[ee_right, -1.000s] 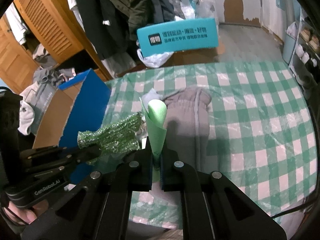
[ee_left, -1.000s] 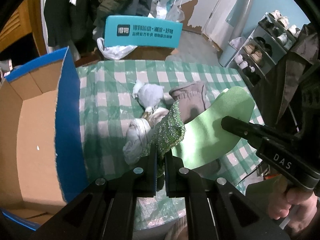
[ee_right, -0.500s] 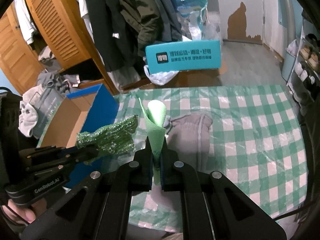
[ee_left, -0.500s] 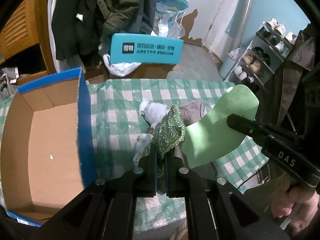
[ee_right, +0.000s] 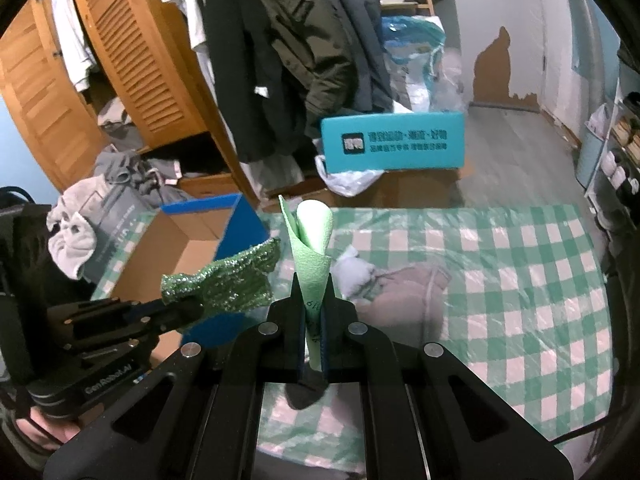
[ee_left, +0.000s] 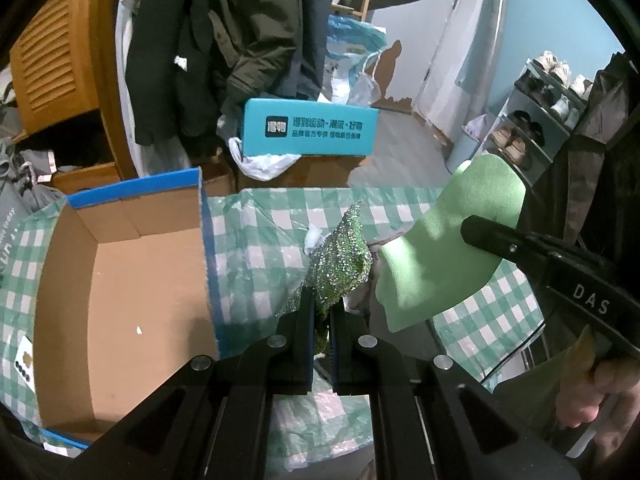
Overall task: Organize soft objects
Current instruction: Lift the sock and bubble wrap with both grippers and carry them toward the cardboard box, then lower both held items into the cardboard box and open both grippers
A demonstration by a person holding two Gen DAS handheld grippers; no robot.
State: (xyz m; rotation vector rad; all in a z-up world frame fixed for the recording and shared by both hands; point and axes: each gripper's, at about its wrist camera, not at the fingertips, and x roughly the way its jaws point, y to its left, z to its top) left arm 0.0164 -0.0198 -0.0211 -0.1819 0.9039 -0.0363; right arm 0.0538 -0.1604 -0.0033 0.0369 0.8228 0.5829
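Observation:
My left gripper (ee_left: 320, 312) is shut on a glittery green scouring cloth (ee_left: 340, 260), held in the air over the checked table. In the right wrist view that cloth (ee_right: 232, 280) hangs at the left from the left gripper (ee_right: 188, 312). My right gripper (ee_right: 312, 304) is shut on a pale green foam sheet (ee_right: 312, 236), curled upward. In the left wrist view the sheet (ee_left: 444, 248) hangs from the right gripper (ee_left: 472, 232). An open cardboard box (ee_left: 120, 292) with blue outer walls stands on the left of the table.
A grey glove (ee_right: 404, 292) and a whitish cloth (ee_right: 356, 268) lie on the green checked table (ee_right: 520, 280). Behind the table are a teal box (ee_left: 308, 132), hanging coats (ee_right: 296, 60) and a shoe rack (ee_left: 532, 120). A hand (ee_left: 596, 392) holds the right gripper's handle.
Both grippers have risen with their cloths, so the table and the things on it look farther and lower. The open box has come more fully into the left wrist view.

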